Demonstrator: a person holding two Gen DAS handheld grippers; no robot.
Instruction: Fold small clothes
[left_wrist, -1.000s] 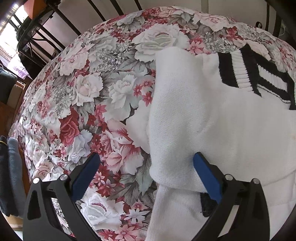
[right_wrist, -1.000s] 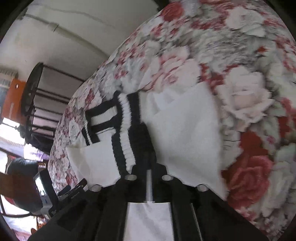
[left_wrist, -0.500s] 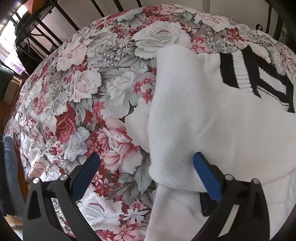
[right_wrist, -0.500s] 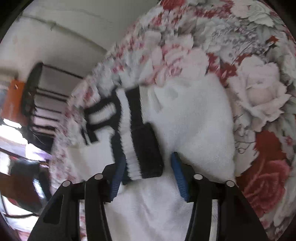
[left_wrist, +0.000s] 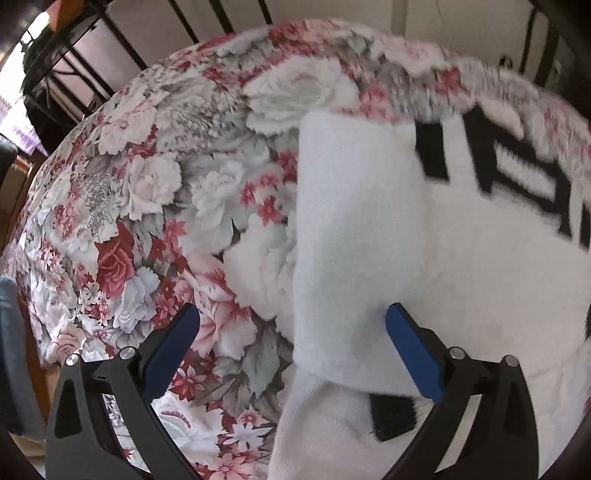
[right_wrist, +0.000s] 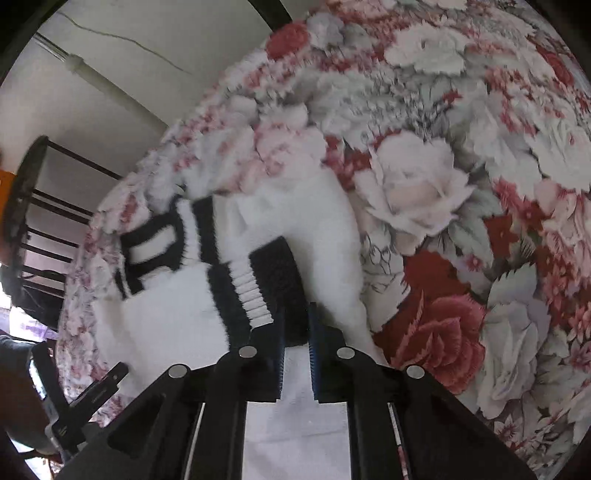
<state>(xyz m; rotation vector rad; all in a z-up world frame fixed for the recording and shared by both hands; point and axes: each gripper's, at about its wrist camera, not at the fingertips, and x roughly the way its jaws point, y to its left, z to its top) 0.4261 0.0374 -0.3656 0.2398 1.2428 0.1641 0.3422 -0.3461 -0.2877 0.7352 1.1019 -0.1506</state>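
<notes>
A home, likely a bedroom: a rose-printed floral bedspread (left_wrist: 155, 206) covers the surface, a black metal rack (right_wrist: 33, 236) stands against a plain white wall (right_wrist: 122, 92) with a pipe (right_wrist: 107, 86) running across it, and daylight comes in at the side.

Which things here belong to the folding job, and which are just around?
Belonging:
white sweater
its black cuff, pinched by the right tongs
left tongs, open

Just around:
floral bedspread
black metal rack
</notes>
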